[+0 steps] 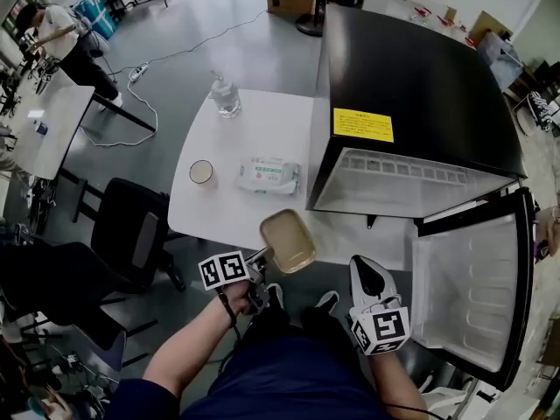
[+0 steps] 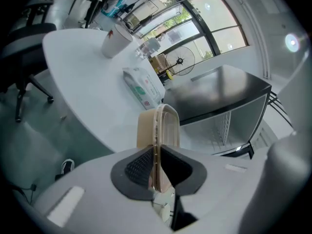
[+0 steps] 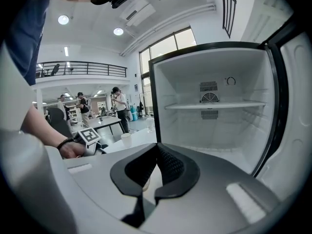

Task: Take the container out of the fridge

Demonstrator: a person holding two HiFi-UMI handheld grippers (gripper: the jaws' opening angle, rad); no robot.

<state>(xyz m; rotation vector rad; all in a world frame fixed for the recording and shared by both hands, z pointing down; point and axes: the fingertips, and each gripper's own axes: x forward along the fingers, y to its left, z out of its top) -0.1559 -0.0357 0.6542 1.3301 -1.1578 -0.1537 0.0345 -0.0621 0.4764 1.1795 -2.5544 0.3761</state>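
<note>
Left hand-held gripper (image 2: 156,165): jaws pinched on the rim of the beige container (image 2: 158,126), with the edge sandwiched between the pads and the body sticking out past the tips. The grip looks solid in the left gripper view. Right hand-held gripper (image 3: 156,161): jaws pressed together with nothing in them, parked in front of the open fridge (image 1: 411,86) and pointing into its cavity. In the head view the container (image 1: 287,241) is fully outside the fridge, to the left of the opening and at the near edge of the table (image 1: 262,129) that runs up against the fridge's left side. I can't tell whether it's resting on the table or hanging just over it. The fridge interior reads empty: bare shelf (image 3: 214,105), bare floor, nothing on the inside of the door (image 1: 472,296), which is swung wide open on the fridge's right. So the removal itself looks done (the container has cleared the cavity). What's probably left is setting it down, releasing it, and maybe shutting the door, though the task line doesn't ask for that. Further left of the fridge on the table are a wipes pack (image 1: 269,175), a cup (image 1: 201,172) beyond it, and a clear bottle (image 1: 225,94) toward the far edge. All are well apart from the container, so there's free table near it for a drop.
</note>
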